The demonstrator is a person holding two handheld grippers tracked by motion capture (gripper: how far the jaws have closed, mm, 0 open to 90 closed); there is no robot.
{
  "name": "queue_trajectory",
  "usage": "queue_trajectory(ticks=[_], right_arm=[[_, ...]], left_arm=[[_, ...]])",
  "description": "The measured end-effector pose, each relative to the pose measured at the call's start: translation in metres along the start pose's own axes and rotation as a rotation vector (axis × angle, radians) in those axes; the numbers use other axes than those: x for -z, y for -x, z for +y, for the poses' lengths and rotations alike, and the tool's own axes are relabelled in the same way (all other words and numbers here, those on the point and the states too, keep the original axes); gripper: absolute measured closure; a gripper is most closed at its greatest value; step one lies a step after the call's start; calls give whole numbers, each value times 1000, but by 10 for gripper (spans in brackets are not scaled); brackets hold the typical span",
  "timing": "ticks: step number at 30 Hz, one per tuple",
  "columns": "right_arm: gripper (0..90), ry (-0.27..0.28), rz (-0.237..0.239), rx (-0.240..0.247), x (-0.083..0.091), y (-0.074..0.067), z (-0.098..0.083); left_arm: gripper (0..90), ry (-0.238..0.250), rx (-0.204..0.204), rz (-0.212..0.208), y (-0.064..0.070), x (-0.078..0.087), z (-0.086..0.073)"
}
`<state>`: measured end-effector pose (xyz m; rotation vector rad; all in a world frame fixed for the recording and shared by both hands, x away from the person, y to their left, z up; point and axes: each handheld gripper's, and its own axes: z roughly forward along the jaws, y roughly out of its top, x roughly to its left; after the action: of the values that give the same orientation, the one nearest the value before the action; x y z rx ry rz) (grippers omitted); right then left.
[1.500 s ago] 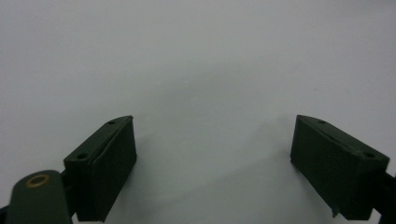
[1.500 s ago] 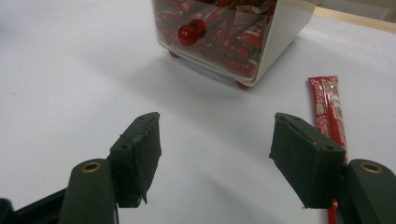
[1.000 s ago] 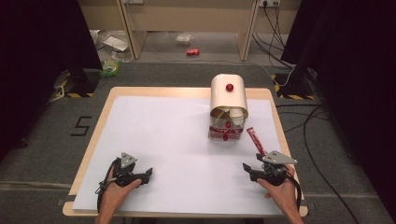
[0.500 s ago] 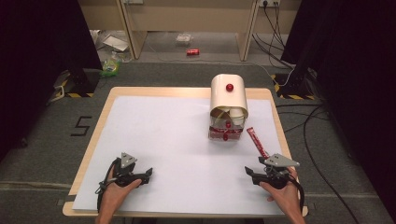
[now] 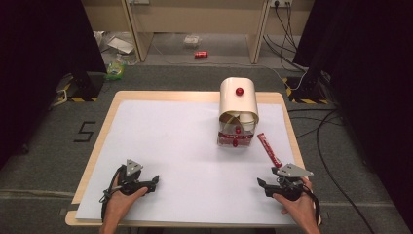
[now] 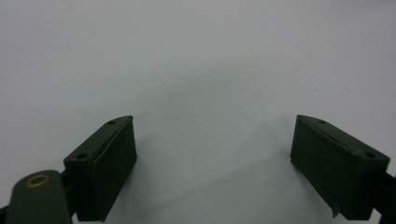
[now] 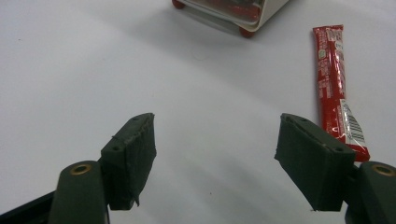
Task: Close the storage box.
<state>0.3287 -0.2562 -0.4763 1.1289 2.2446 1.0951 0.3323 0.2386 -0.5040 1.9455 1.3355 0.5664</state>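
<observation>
A cream box with a rolled-back lid and a red knob point(image 5: 238, 105) stands on the white table cover point(image 5: 180, 146), right of centre at the back. Its base with red feet point(image 7: 243, 14) sits at the top of the right gripper view. A red stick packet point(image 5: 269, 149) lies flat just right of the box; the packet point(image 7: 335, 79) reaches past the right jaw. My right gripper point(image 5: 263, 185) rests near the front right edge, open and empty point(image 7: 215, 154). My left gripper point(image 5: 155, 181) lies at the front left, also open point(image 6: 212, 158) over bare cover.
Black cables point(image 5: 331, 131) trail over the grey floor right of the table. A red can point(image 5: 200, 54) and litter point(image 5: 117, 68) lie on the floor beyond the table. A painted numeral point(image 5: 85, 131) marks the floor at the left.
My right gripper has drawn slightly back toward the front edge, away from the packet. The left gripper has stayed put.
</observation>
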Motion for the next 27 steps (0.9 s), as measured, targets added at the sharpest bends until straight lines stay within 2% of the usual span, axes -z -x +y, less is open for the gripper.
queue_trajectory(ticks=[27], right_arm=[[277,-71,28,5,3,-5,-13]], left_arm=[[135,0,0,0,0,0,0]])
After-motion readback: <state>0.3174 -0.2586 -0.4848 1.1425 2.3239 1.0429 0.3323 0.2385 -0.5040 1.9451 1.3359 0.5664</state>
